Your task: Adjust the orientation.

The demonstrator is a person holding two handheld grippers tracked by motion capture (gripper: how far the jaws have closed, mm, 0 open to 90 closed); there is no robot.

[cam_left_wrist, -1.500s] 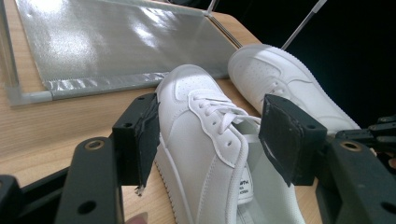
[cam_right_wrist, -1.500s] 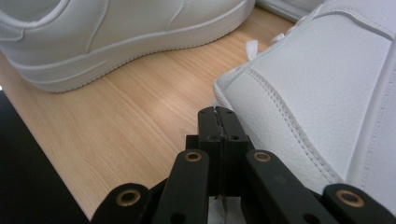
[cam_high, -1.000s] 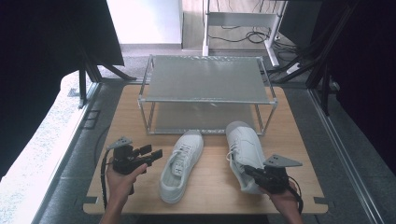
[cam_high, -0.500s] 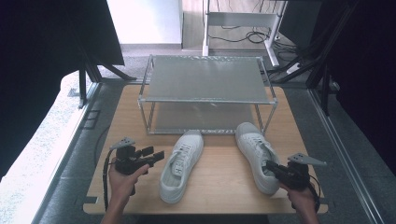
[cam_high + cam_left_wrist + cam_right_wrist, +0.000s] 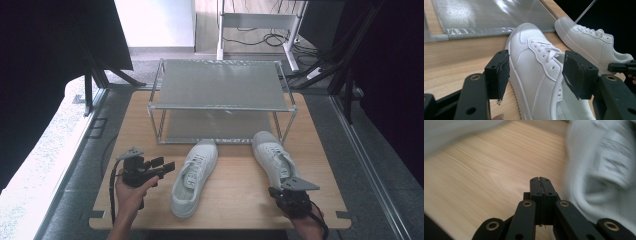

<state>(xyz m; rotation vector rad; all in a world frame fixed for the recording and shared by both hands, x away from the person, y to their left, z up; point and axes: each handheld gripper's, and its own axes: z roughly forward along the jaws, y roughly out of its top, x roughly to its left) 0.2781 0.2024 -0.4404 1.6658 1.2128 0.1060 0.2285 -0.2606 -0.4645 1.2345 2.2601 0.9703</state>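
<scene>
The pale wooden tabletop [image 5: 235, 195] carries everything; beyond my jaws stands the two-tier metal-framed rack with grey mesh shelves [image 5: 220, 85], whose upper shelf and posts I see from the high view, while my left gripper view catches just the shiny woven sheet of its lower shelf [image 5: 486, 15] ahead of the jaws. Two white leather low-top sneakers lie toes toward the rack; the left sneaker [image 5: 194, 176] sits just right of my left gripper [image 5: 163, 166], and in the left gripper view its smooth upper, laces and ribbed sole edge [image 5: 536, 72] show between and just past my spread jaws, which touch nothing; the right sneaker [image 5: 274, 157] lies farther off beyond the right-hand jaw. My right gripper [image 5: 289, 199] rests at that sneaker's heel; its own view shows the jaws pressed flat together [image 5: 540, 181] over bare grained wood, the blurred fabric lining with a printed label [image 5: 614, 162] close on their right.
</scene>
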